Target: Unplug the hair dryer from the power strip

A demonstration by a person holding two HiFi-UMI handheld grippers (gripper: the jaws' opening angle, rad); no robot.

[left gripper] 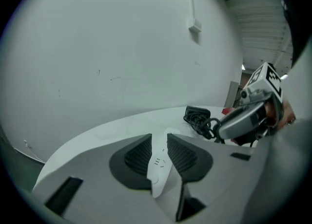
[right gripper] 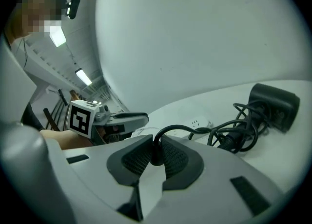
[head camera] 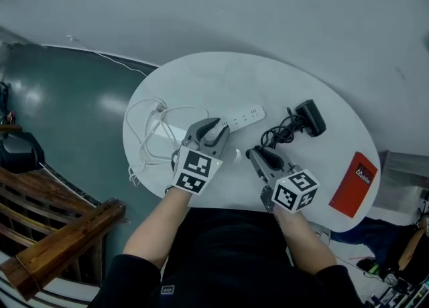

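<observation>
Hair dryer (head camera: 310,118) lies on the white table (head camera: 201,79) in the head view, just right of the power strip (head camera: 242,116), with its black cord (head camera: 281,132) bunched between them.

In the left gripper view, the left gripper (left gripper: 159,138) has its jaws a narrow gap apart, gripping nothing. The power strip shows through the gap, beyond them.

In the right gripper view, the right gripper (right gripper: 156,141) is clamped on the cord, on the near side of the power strip.

My L gripper (head camera: 216,128) points 1 o'clock, jaws apart, gripping nothing; R gripper (head camera: 259,155) points 10 o'clock, jaws clamped on blk cord (right gripper: 157,154).
</observation>
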